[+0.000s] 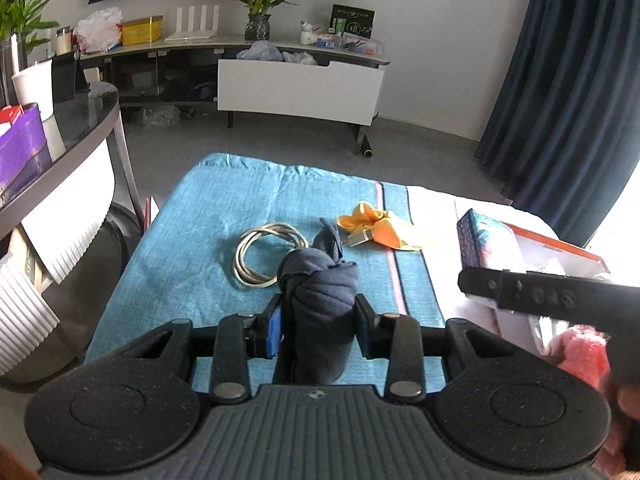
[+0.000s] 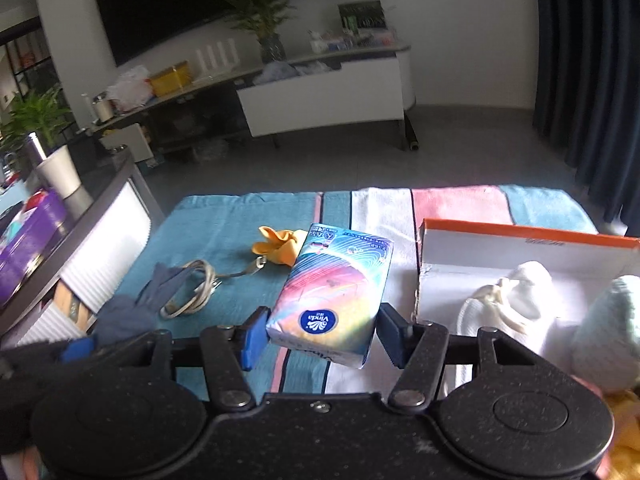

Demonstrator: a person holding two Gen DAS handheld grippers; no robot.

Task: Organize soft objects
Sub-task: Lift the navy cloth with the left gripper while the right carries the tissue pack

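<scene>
Dark blue cloth (image 1: 320,304) is sitting between the pads of the left gripper (image 1: 318,326), which is pinching it tightly, with its jaws almost fully closed. The cloth is bunched into a thick roll with a twisted tail pointing away from the gripper, and I think this tight hold is keeping the roll from falling open. Just beyond the roll, a coiled grey cable (image 1: 260,256) is lying on the teal towel (image 1: 192,240) that is covering the counter. Further ahead and a little to the right, an orange cloth (image 1: 380,226) is lying crumpled. At the right edge of this view, one finger of the right gripper (image 1: 520,290) is reaching across in front of the box.

In the right wrist view, the right gripper (image 2: 320,334) is standing rather wide, and the colourful tissue pack (image 2: 332,296) is lying between its blue pads. The pads are looking very close to the sides of the pack, but whether they are already pressing it I cannot tell. Just to the right of this gripper, the orange-rimmed box (image 2: 528,236) is standing open with white soft items (image 2: 516,300) inside, so the pack is probably going there. To the left, the left gripper (image 2: 76,350) is showing with its blue cloth.
</scene>
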